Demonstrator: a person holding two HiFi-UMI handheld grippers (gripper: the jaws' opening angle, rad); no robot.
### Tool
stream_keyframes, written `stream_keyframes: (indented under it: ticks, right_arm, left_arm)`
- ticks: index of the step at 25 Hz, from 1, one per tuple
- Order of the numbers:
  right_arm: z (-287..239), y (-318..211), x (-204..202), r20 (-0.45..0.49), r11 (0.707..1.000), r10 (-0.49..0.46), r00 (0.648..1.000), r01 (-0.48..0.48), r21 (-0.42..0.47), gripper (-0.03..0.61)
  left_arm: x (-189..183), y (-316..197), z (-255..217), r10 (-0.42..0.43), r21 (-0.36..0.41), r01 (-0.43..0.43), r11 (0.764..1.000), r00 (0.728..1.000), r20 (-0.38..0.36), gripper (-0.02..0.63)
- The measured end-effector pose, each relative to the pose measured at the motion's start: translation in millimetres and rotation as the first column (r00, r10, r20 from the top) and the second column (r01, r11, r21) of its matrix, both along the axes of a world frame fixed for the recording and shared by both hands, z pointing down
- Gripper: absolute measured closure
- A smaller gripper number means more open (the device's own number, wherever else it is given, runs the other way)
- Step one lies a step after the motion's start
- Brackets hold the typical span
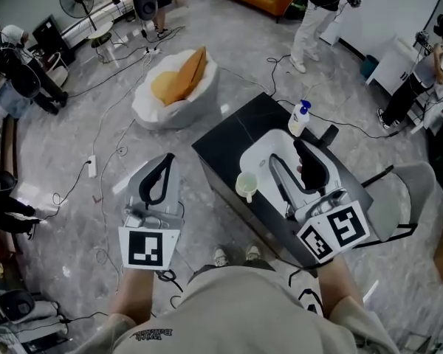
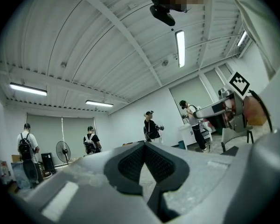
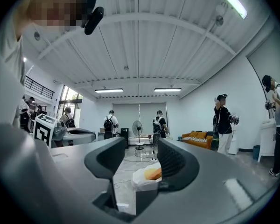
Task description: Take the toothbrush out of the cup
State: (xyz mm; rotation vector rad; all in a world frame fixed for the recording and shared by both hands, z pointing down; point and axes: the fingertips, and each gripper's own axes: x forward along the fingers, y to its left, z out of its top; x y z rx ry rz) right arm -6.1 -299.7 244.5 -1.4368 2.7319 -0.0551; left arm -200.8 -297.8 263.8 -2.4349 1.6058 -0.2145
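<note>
No toothbrush can be made out in the pale cup (image 1: 246, 185), so which way it points cannot be told; the cup stands on the dark table (image 1: 225, 142), touching the white basin (image 1: 260, 152) on its left. Just right of it, over the basin, the right gripper (image 1: 286, 153) hangs with jaws spread and empty. The left gripper (image 1: 167, 158) hangs over the floor left of the table, tips pressed together on nothing.

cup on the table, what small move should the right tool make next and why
Probably tip the right tool down and left toward the cup: its jaws stand open and empty, yet its own view looks across the room, not at the cup.
</note>
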Motion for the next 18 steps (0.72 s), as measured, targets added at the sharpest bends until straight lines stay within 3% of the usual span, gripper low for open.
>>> stream_keyframes:
  ticks: [12,18]
  right_arm:
    - [33.8,-52.5,18.2,0.027,0.996,-0.021,0.999,0.023,-0.084,0.364]
    - [97.1,-91.5,19.9,0.062,0.975,-0.022,0.998,0.035,-0.218,0.364]
  left_arm:
    - [31.0,-37.8,28.2,0.005,-0.046,-0.005,0.999,1.000,-0.007,0.614]
    - [51.2,-71.4,70.7,0.029,-0.099,-0.030,0.995,0.999,-0.013,0.612]
